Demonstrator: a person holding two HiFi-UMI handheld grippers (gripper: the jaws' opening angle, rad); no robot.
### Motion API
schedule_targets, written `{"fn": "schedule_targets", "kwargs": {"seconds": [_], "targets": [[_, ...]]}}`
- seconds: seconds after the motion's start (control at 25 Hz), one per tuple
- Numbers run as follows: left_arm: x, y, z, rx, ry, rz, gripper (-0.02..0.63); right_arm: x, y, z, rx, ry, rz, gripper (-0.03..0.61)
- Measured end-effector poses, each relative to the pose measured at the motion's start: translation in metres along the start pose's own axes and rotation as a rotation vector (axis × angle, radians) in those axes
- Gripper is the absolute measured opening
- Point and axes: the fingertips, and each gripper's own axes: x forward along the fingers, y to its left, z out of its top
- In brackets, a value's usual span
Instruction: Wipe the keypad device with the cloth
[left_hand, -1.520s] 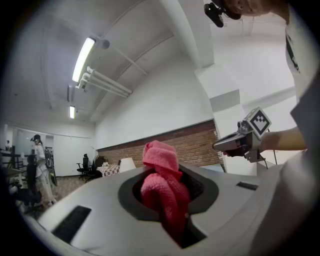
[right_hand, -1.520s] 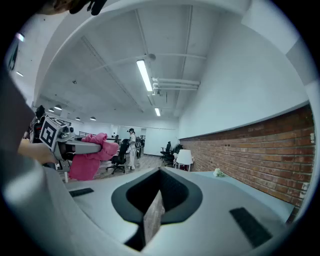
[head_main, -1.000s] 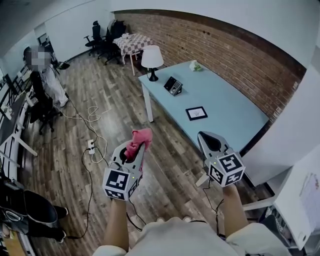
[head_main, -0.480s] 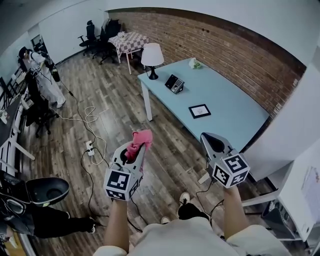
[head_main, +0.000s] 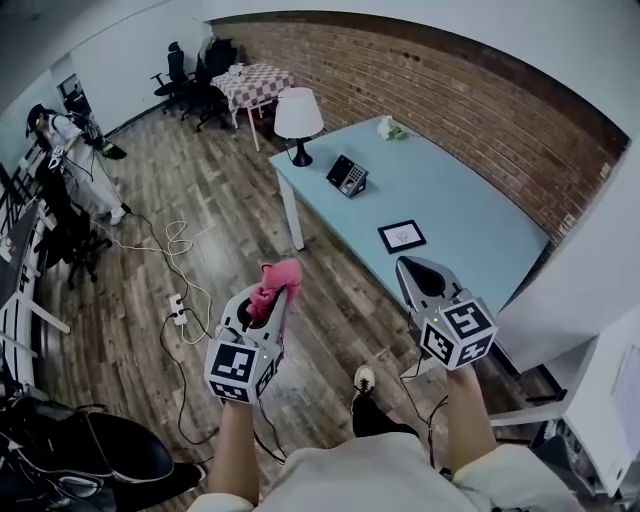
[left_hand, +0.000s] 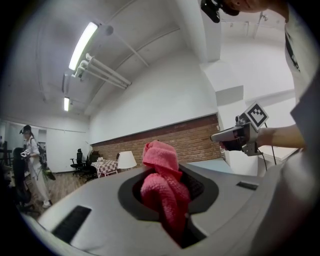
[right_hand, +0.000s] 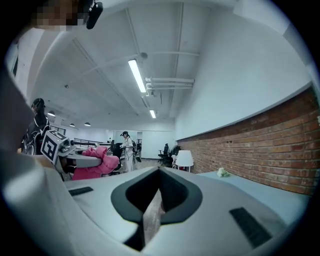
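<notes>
You face a light blue table (head_main: 470, 215) beside a brick wall (head_main: 460, 95). A white lamp (head_main: 298, 115) stands on its far corner. A dark flat frame (head_main: 401, 237) lies nearer you. Far back are a checked table (head_main: 252, 82) and black chairs (head_main: 178, 68). White cables (head_main: 178, 235) and a power strip (head_main: 179, 303) lie on the wood floor (head_main: 230, 190). A person (head_main: 82, 165) stands far to your left.

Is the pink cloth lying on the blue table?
No, the pink cloth is clamped in the left claw, held over the floor away from the table.
</notes>
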Motion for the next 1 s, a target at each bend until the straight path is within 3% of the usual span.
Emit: {"fn": "schedule_targets", "kwargs": {"seconds": [0.24, 0.68, 1.0], "targets": [[0.083, 0.022, 0.003, 0.001, 0.009, -0.014, 0.083, 0.062, -0.053, 0.007, -0.016, -0.003, 0.057, -0.002], [0.218, 0.063, 0.019, -0.006, 0.012, -0.005, 0.084, 0.154, -0.163, 0.017, -0.042, 0.035, 0.000, -0.002], [0.301, 0.087, 0.019, -0.018, 0.018, 0.018, 0.084, 0.213, -0.220, 0.007, -0.060, 0.072, 0.026, 0.000]]}}
